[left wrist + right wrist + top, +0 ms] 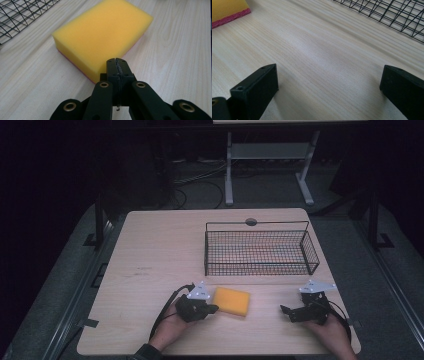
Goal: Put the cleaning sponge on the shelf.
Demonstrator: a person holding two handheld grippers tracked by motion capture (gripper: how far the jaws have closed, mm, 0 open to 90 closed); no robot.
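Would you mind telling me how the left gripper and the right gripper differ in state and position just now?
The left gripper has its jaws shut together, while the right gripper has its jaws wide apart. The left one sits right at the yellow foam sponge; the right one stands well away from it. Both are black, hand-held and low over the pale wooden table.

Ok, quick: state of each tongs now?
Left tongs: closed, empty, tip at the sponge.
Right tongs: open, empty, over the table.

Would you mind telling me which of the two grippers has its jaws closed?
The left gripper, right beside the yellow sponge: its jaws are pressed together with nothing between them. The right gripper has its jaws wide apart over bare table.
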